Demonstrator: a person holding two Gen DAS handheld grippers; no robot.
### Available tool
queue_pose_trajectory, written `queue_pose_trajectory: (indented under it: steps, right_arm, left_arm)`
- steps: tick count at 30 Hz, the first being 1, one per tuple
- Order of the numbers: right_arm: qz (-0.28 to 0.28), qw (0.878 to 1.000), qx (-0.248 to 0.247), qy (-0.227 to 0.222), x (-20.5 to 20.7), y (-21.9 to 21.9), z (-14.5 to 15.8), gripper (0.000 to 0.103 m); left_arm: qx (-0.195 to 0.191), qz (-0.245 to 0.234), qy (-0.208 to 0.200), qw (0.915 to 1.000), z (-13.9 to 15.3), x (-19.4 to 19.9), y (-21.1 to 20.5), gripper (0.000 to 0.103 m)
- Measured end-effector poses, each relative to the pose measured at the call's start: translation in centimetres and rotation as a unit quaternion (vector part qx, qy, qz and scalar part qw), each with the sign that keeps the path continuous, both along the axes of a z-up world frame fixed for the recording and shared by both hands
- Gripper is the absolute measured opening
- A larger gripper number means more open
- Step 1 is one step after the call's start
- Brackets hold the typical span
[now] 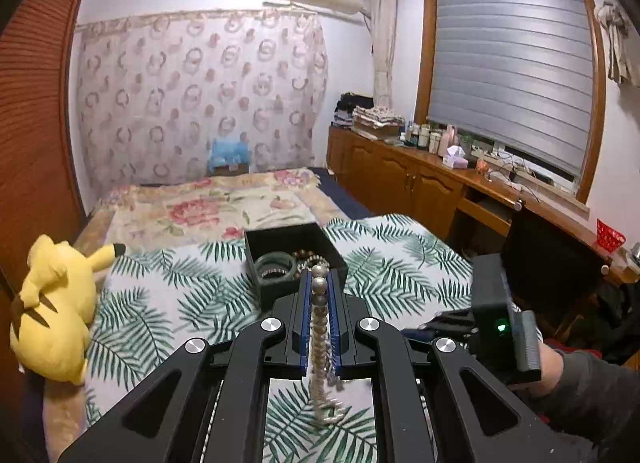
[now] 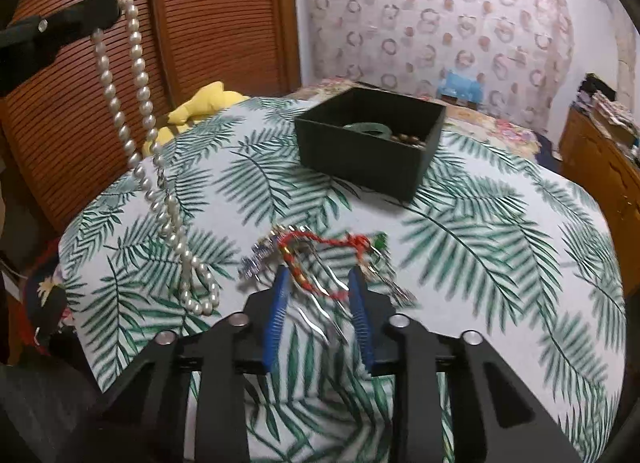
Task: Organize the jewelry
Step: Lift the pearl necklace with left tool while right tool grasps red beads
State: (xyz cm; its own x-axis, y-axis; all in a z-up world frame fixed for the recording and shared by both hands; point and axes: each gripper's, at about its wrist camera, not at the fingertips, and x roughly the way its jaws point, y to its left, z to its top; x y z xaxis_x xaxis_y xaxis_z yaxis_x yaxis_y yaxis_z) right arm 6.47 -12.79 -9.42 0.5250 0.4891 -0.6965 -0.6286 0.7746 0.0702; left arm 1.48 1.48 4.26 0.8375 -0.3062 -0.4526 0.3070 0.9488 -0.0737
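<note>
My left gripper [image 1: 320, 277] is shut on a pearl necklace [image 1: 320, 327], lifted above the bed. In the right wrist view that gripper [image 2: 114, 7] sits at the upper left, and the pearl necklace [image 2: 138, 75] hangs from it with its lower end resting on the leaf-print cloth [image 2: 480, 243]. My right gripper [image 2: 319, 287] is low over a small heap: a red braided bracelet [image 2: 320, 241], wavy silver hairpins [image 2: 308, 319] and a sparkly purple piece [image 2: 256, 259]. Its blue pads stand apart on either side of the bracelet without pressing it. Beyond is a black box [image 2: 360, 159] holding a green bangle [image 2: 366, 128] and brown beads.
A yellow plush toy [image 1: 56, 303] lies at the bed's left edge beside a wooden louvred wardrobe [image 2: 200, 23]. Wooden cabinets [image 1: 400, 175] with bottles run under the window on the right. The black box [image 1: 296, 231] sits mid-bed on the leaf cloth [image 1: 180, 295].
</note>
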Motion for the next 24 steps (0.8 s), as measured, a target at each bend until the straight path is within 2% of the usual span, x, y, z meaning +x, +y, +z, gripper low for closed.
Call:
queue_pose_trajectory:
  steps: [2,7,13,15,17,24]
  right_arm:
    - [0.013,1.000,0.000,0.009,0.5,0.8,0.0,0.021]
    - [0.037,0.999,-0.015,0.013,0.8,2.4,-0.5,0.020]
    - [0.039,0.998,-0.042,0.015,1.4,3.4,-1.1,0.020]
    - [0.041,0.998,-0.047,0.014,1.5,3.6,-1.4,0.017]
    - [0.043,0.998,-0.046,0.014,1.5,3.5,-1.3,0.009]
    - [0.038,0.999,-0.023,0.009,1.6,2.2,-0.1,0.008]
  left_arm:
    - [0.001,0.001,-0.005,1.0000,0.3,0.1,0.2,0.007]
    - [-0.001,0.006,-0.011,0.9999,1.1,0.6,0.6,0.007]
    - [0.001,0.011,-0.017,0.9998,1.5,1.1,0.8,0.007]
    - [0.001,0.013,-0.016,0.9998,1.4,1.3,0.8,0.007]
    - [0.000,0.014,-0.015,0.9998,1.4,1.4,0.8,0.007]
    - [-0.001,0.014,-0.014,0.9998,1.2,1.5,0.8,0.007]
